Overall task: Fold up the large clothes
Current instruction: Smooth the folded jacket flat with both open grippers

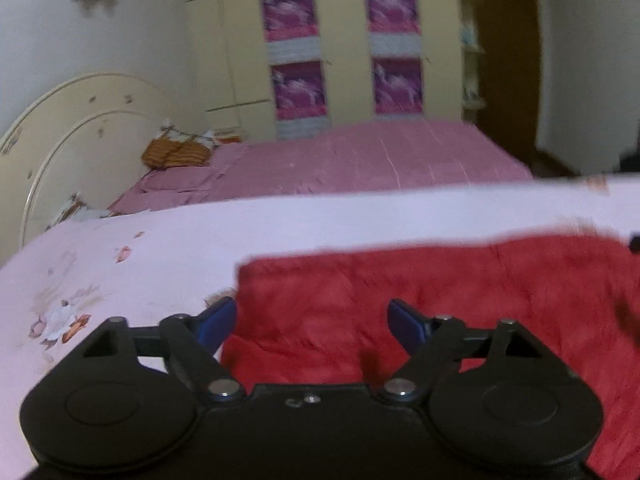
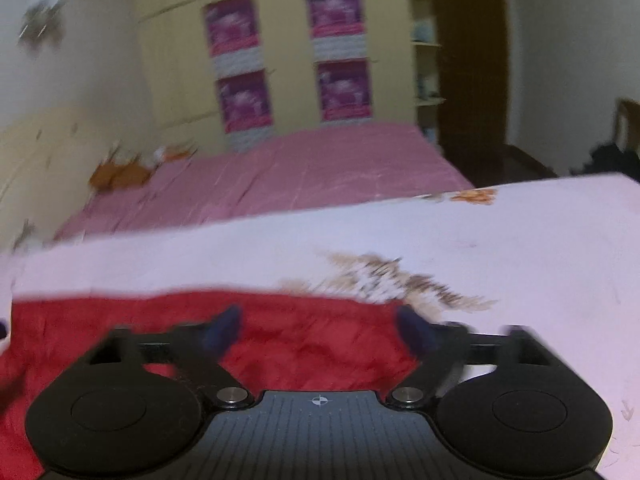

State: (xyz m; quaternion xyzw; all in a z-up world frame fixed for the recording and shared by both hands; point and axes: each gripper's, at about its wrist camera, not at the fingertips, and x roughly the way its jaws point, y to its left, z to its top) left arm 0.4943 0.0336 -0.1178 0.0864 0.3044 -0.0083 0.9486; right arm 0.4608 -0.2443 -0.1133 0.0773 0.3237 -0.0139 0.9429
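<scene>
This is a bedroom in a home. A bed with a pink bedspread (image 1: pixel 360 156) stands in the middle, with a cream rounded headboard (image 1: pixel 76 128) at its left end and an orange cushion (image 1: pixel 176 152) beside it. Behind the bed there is a tall cream wardrobe (image 1: pixel 240 40) with purple posters (image 1: pixel 290 12) on its doors. A dark wooden door (image 2: pixel 472 60) is at the right.
</scene>
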